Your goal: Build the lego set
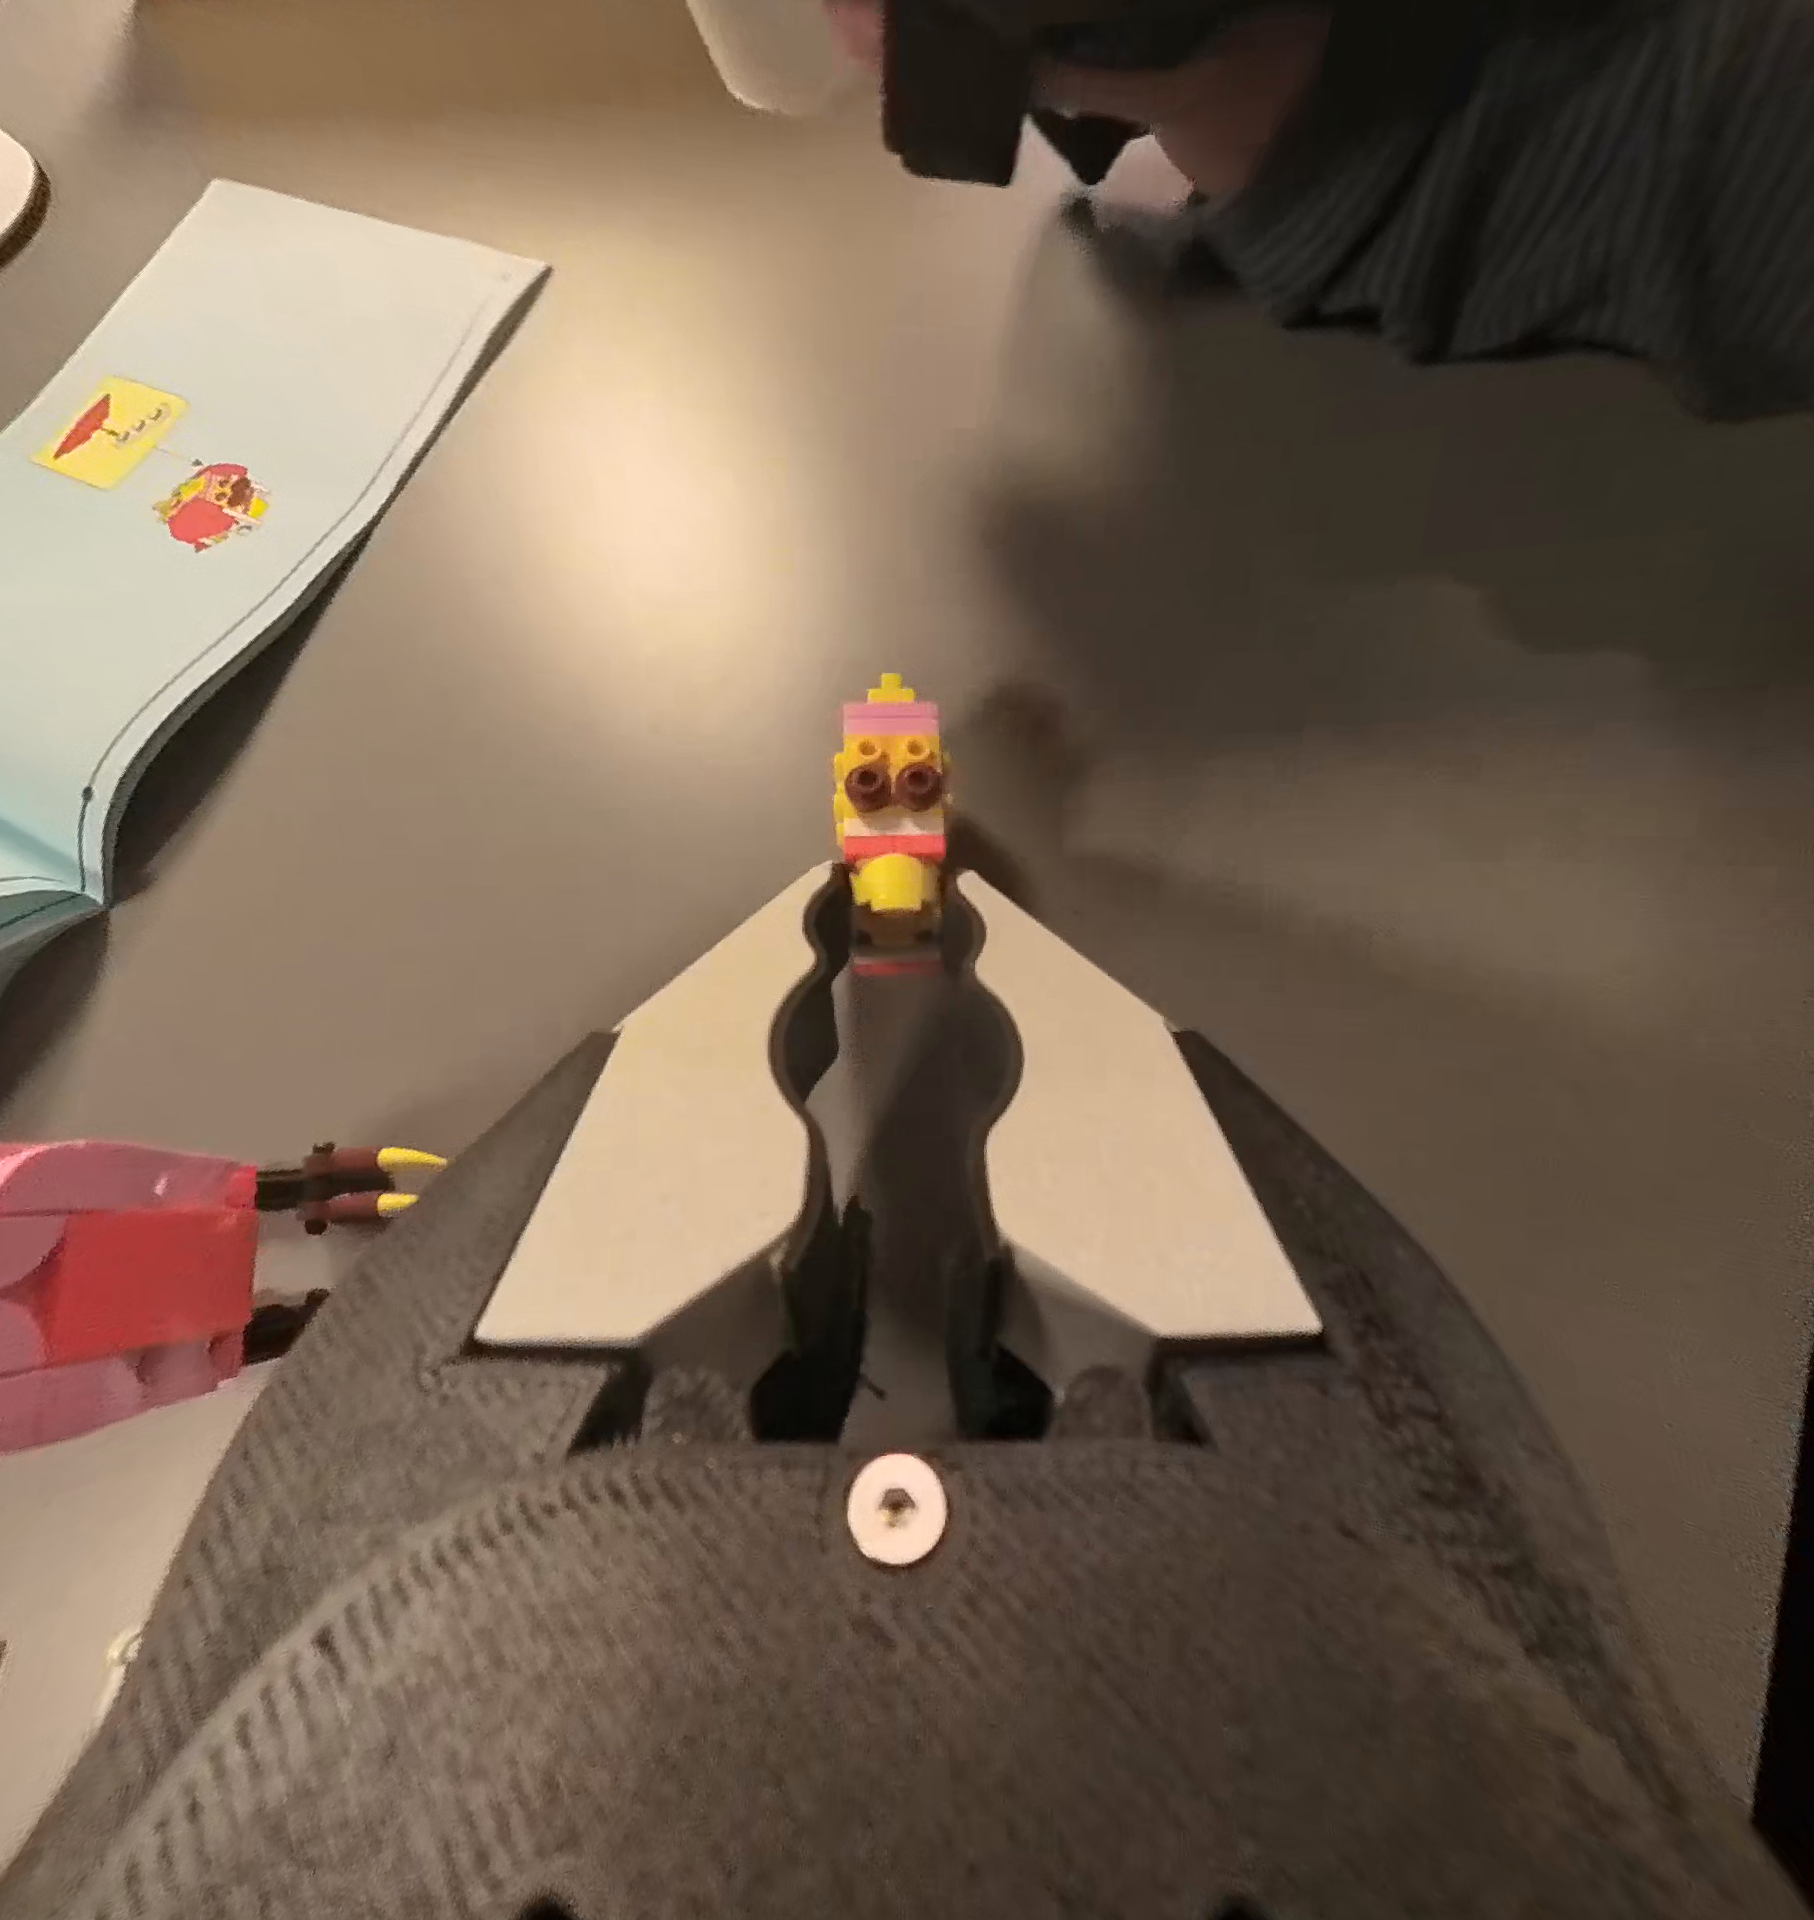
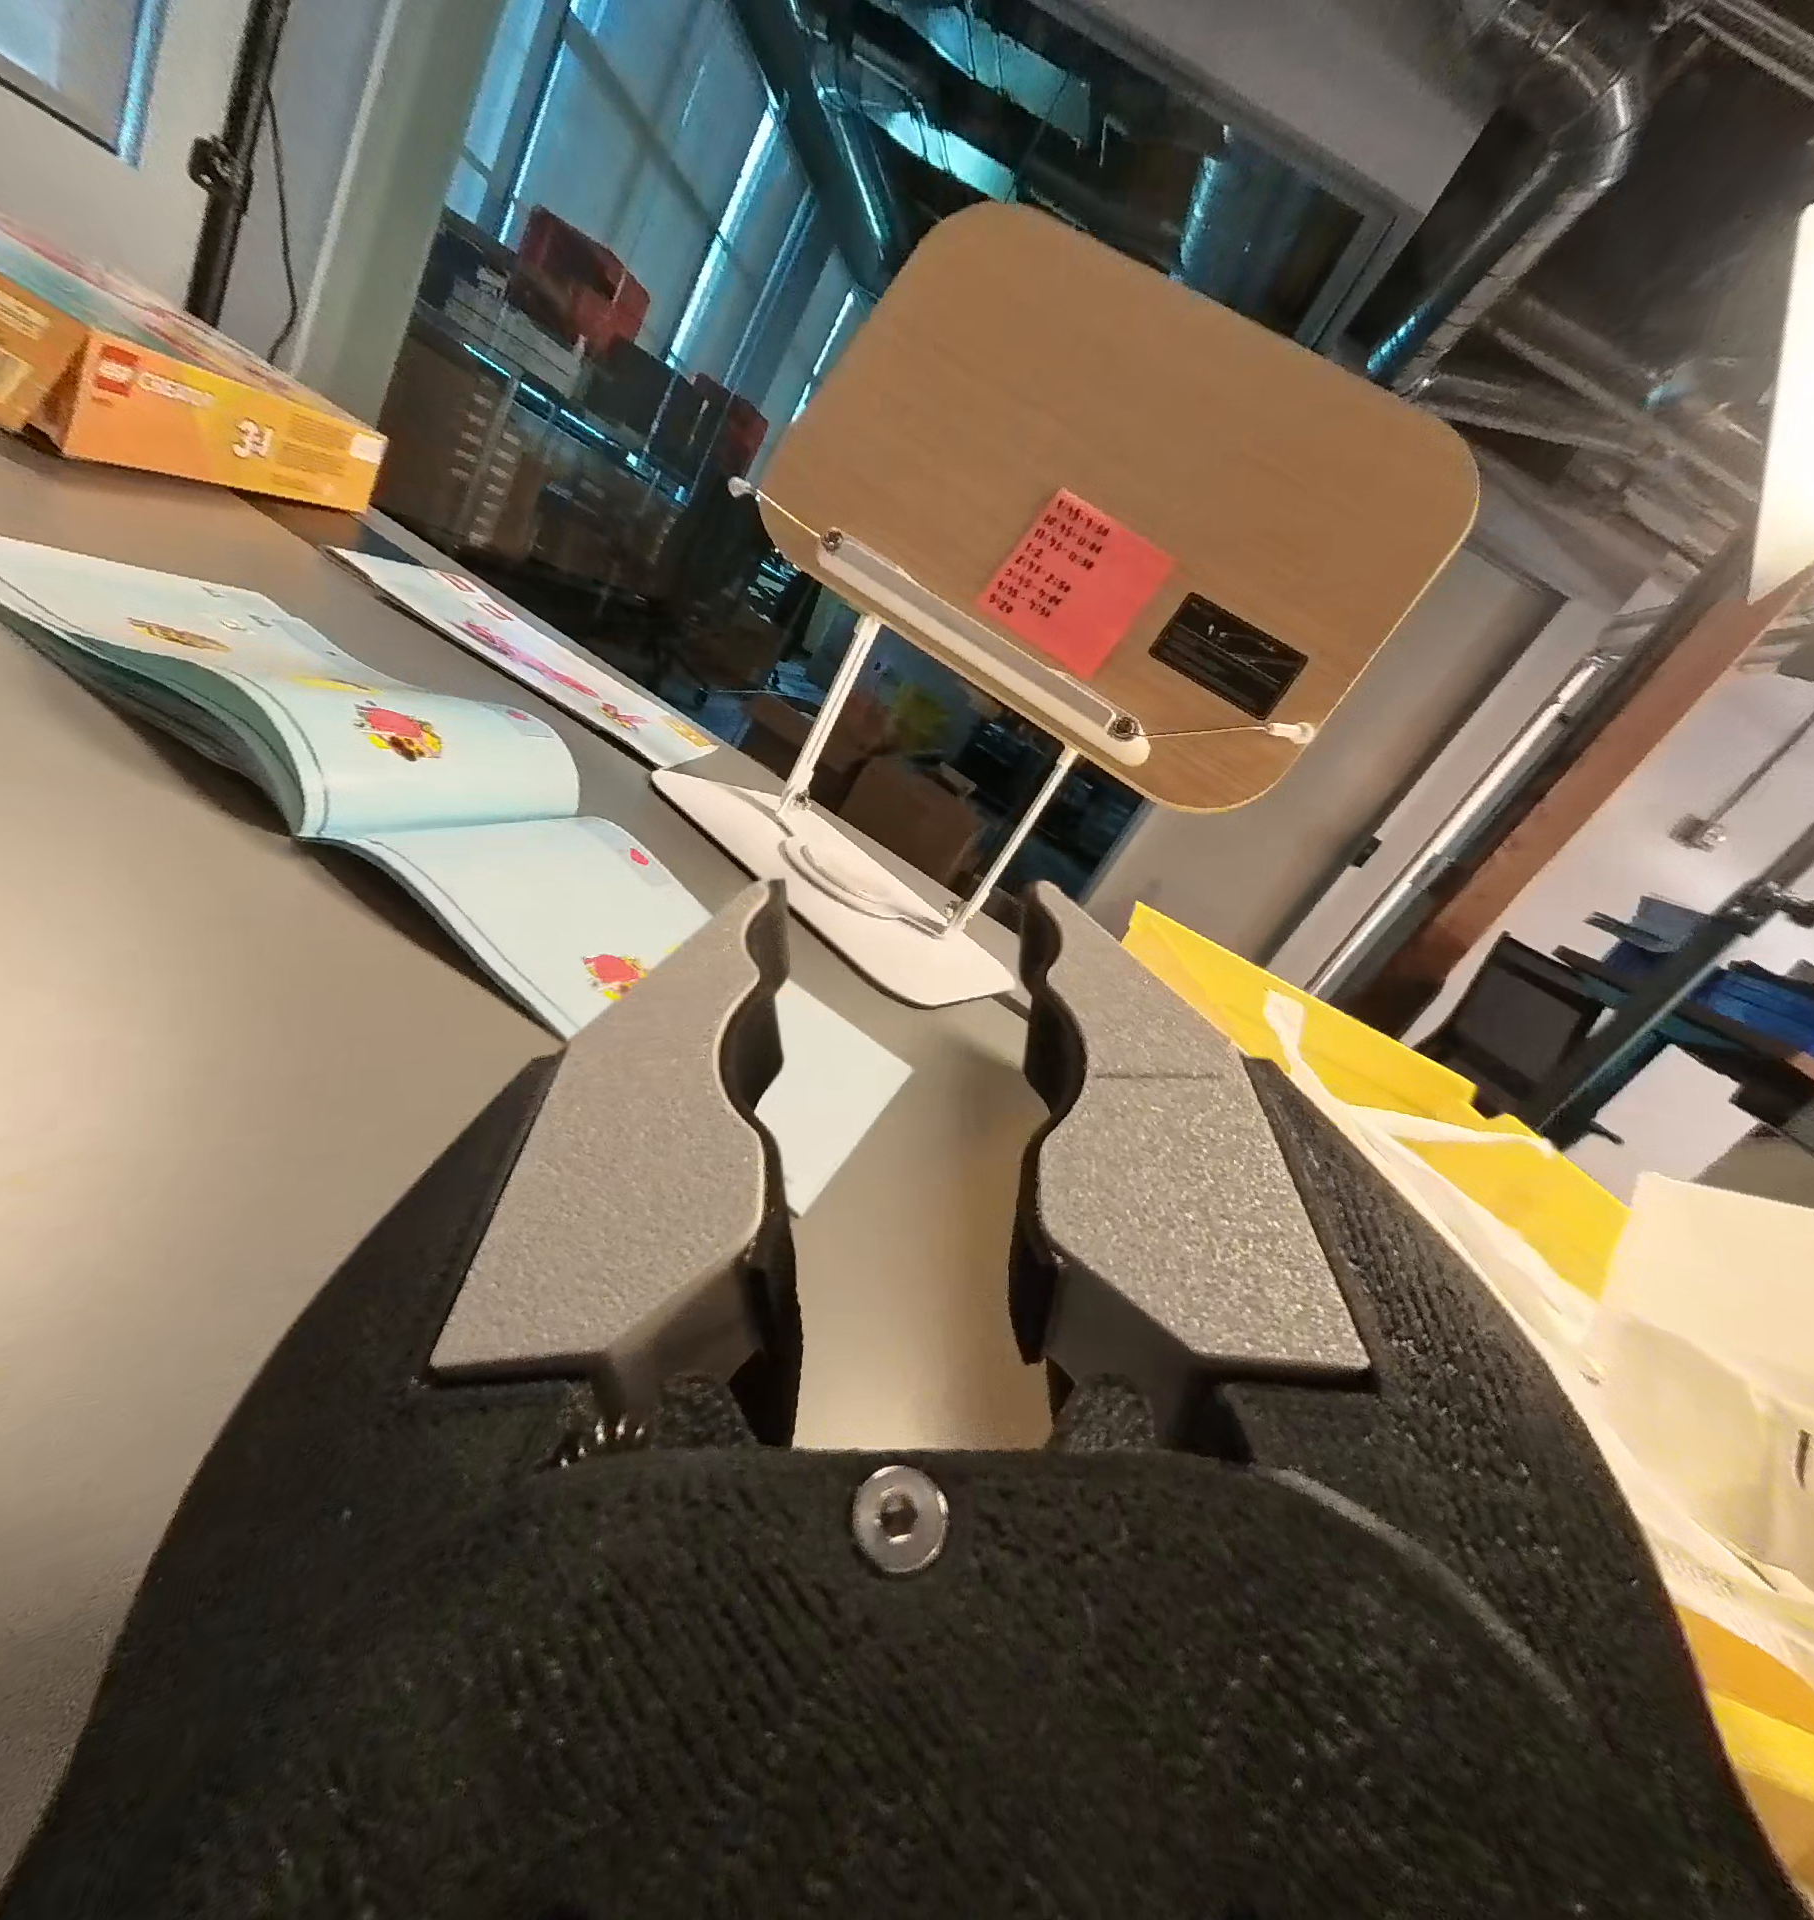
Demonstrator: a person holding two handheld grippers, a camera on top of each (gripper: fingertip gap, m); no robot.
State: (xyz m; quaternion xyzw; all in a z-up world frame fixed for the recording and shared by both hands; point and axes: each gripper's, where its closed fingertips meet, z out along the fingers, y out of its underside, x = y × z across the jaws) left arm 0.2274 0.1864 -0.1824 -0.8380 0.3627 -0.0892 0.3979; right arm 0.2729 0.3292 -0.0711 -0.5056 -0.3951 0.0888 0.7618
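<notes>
My left gripper [image 1: 892, 914] is pinching a small brick figure [image 1: 890, 800], yellow, pink and brown, at its fingertips above the grey tabletop [image 1: 674, 520]; an open booklet [image 1: 207, 499] is lying toward the table's left edge. My right gripper [image 2: 903, 935] is gaping wide with nothing between its pads, pointing toward a wooden book stand [image 2: 1090, 499] near the far edge

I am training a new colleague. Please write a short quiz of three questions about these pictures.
1. True or false: the left gripper is shut on a small brick figure.
2. The right gripper is: A) open, B) shut on a booklet, C) shut on a box.
3. Fill in: the sticky note on the wooden stand is ____.

Key: 1 true; 2 A; 3 pink.
</notes>
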